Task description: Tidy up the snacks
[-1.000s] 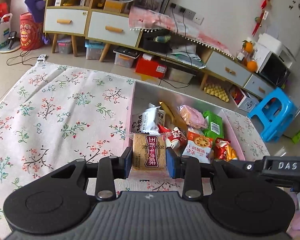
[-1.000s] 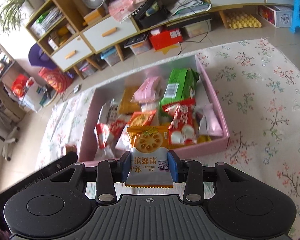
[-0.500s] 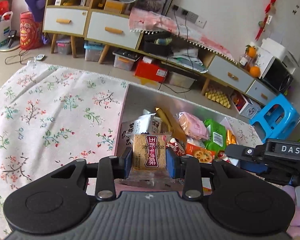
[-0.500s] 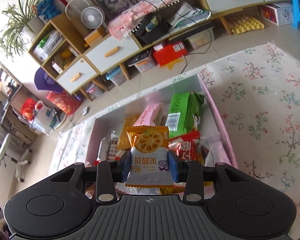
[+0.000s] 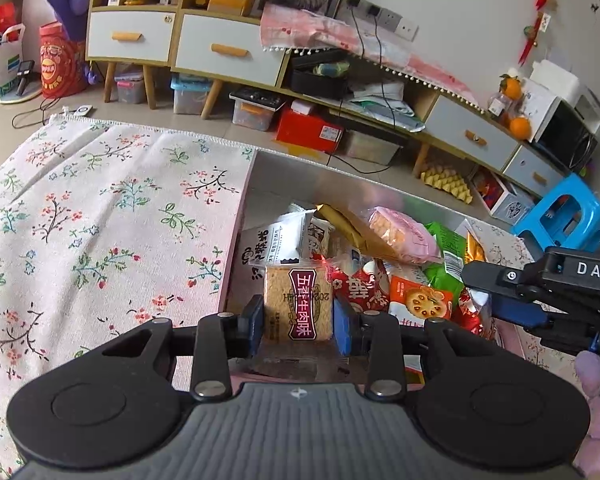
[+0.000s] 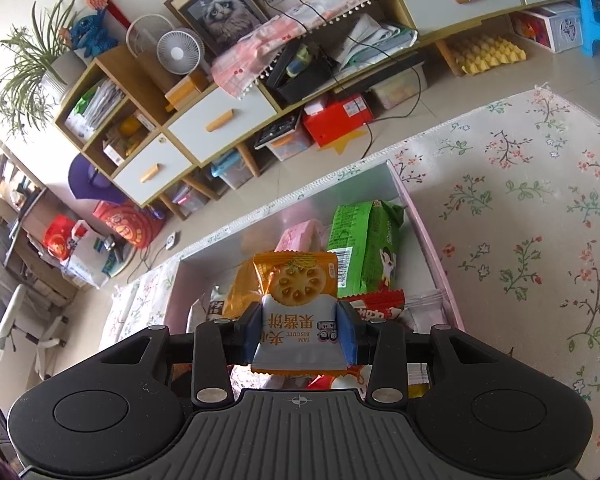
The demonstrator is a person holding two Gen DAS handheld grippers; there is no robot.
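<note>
My left gripper is shut on a brown cracker packet with a maroon label, held above the near left corner of the pink box. My right gripper is shut on an orange and white jam biscuit packet, held upright over the near end of the same pink box. Several snack packets lie in the box, among them a green one and a pink one. The right gripper's arm reaches in from the right in the left wrist view.
The box sits on a floral cloth that spreads out on both sides of it. Beyond are low cabinets with drawers, storage bins on the floor and a blue stool.
The right gripper has carried its jam biscuit packet in over the box and rolled a little, and it now shows further into the left wrist view. The left gripper keeps hold of the cracker packet.
</note>
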